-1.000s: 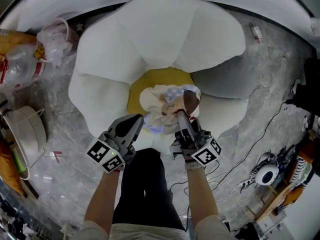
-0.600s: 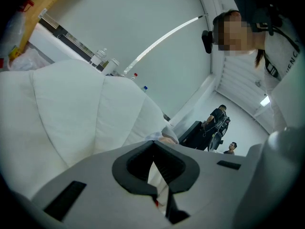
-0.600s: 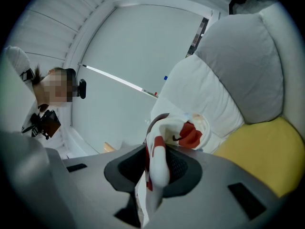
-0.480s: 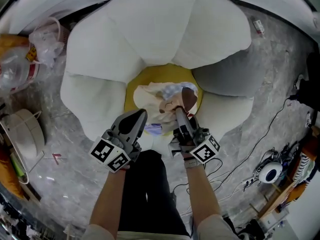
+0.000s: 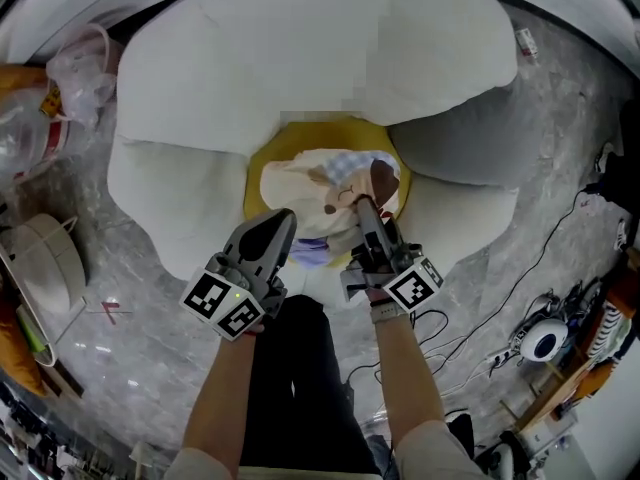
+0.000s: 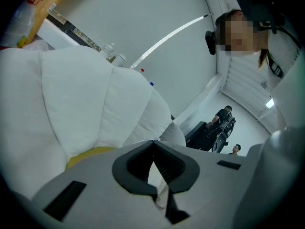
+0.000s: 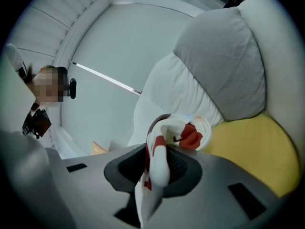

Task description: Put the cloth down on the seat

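Observation:
The seat (image 5: 300, 48) is a big flower-shaped cushion with white petals, one grey petal (image 5: 450, 143) and a yellow middle (image 5: 262, 163). A cream cloth (image 5: 320, 183) with brown and blue print hangs bunched just over that yellow middle, stretched between both grippers. My left gripper (image 5: 280, 226) is shut on the cloth's near left edge; in the left gripper view a thin strip of cloth (image 6: 161, 182) is pinched between its jaws (image 6: 153, 144). My right gripper (image 5: 363, 208) is shut on the right side, where a white and red fold of cloth (image 7: 183, 132) bulges out of its jaws (image 7: 159, 128).
Plastic bags (image 5: 50, 98) and a pale basin (image 5: 45, 268) lie on the marble floor at the left. Cables and a small round device (image 5: 543, 343) lie at the right. The person's legs in black trousers (image 5: 290, 388) stand against the seat's near edge. Two people (image 6: 224, 123) are far off.
Both grippers have sunk with the cloth, which now hangs lower and closer over the seat's yellow middle. Both stay shut on it.

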The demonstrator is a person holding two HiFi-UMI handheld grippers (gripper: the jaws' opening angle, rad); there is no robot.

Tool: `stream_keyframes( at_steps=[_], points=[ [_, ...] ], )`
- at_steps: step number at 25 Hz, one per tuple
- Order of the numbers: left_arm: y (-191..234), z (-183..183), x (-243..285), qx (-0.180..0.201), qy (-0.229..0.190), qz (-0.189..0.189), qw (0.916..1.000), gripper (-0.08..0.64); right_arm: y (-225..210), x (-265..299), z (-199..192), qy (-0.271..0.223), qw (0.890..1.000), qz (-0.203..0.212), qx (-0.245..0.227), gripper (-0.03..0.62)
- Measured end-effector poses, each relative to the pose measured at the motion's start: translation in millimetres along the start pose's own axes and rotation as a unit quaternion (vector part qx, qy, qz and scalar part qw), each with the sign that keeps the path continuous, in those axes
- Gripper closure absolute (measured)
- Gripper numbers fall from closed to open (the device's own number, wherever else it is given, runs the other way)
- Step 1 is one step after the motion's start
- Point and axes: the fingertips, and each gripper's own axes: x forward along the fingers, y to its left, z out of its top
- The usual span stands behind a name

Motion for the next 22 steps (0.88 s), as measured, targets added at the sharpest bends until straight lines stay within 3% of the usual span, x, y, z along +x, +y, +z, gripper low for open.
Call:
stream_keyframes(
  at_steps=[22],
  points=[
    [15,-50,20,-0.014,0.017,-0.012,0.9997,0.546,-94,-30,-14,-0.025,0.996,-0.086,0.013,0.505]
  ],
)
